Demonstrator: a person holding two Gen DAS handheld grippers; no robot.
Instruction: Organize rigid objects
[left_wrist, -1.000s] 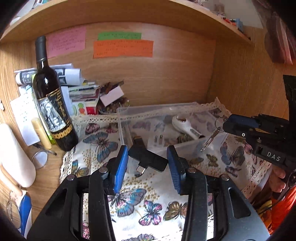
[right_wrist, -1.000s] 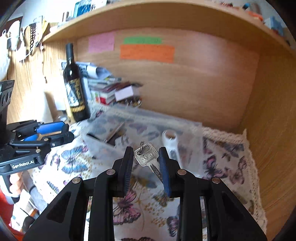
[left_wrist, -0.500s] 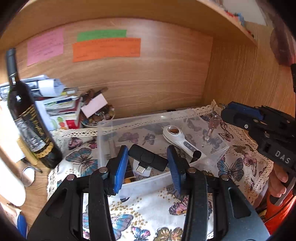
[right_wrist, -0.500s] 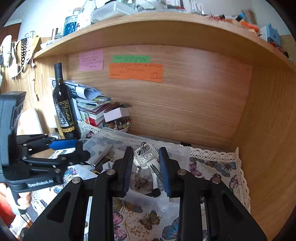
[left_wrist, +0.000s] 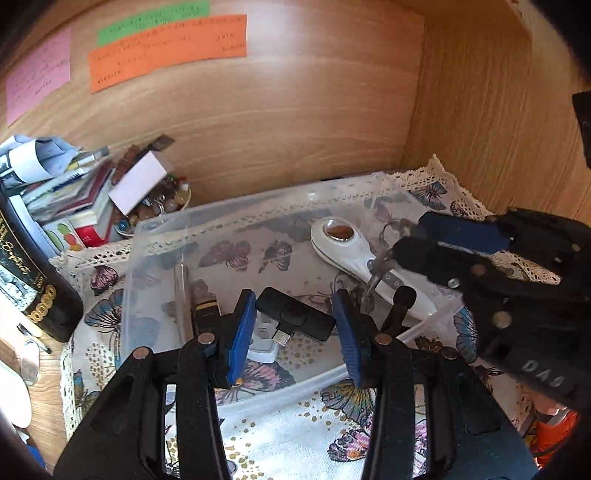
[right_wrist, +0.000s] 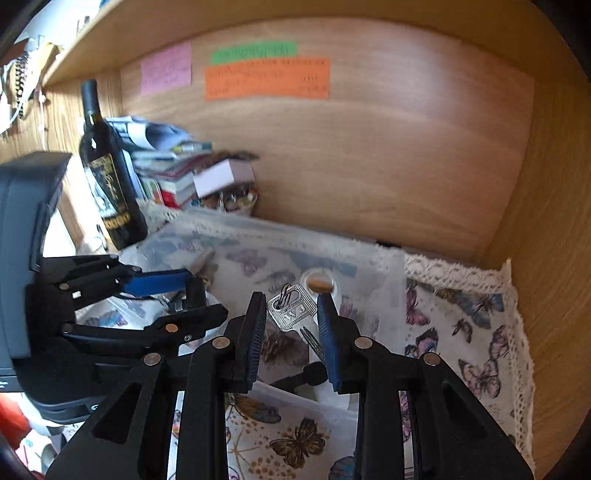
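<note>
My left gripper (left_wrist: 293, 317) is shut on a black USB adapter (left_wrist: 293, 314) and holds it over the clear plastic box (left_wrist: 258, 206). My right gripper (right_wrist: 291, 314) is shut on a silver key (right_wrist: 291, 314) with a small ring, held over the same box (right_wrist: 369, 254). In the left wrist view the right gripper (left_wrist: 402, 243) reaches in from the right, above a white handheld device (left_wrist: 354, 254) lying in the box. A dark flat item (left_wrist: 207, 310) and a white block (left_wrist: 262, 339) also lie in the box.
A wine bottle (right_wrist: 107, 177) stands at the left beside a stack of books and papers (right_wrist: 170, 166) and a bowl of beads (left_wrist: 159, 206). The wooden back wall carries coloured notes (right_wrist: 266, 77). A butterfly-print cloth (right_wrist: 461, 332) covers the desk.
Both grippers have moved forward over the clear box and lower toward it, still holding the adapter and the key. The right gripper now sits closer to the white device.
</note>
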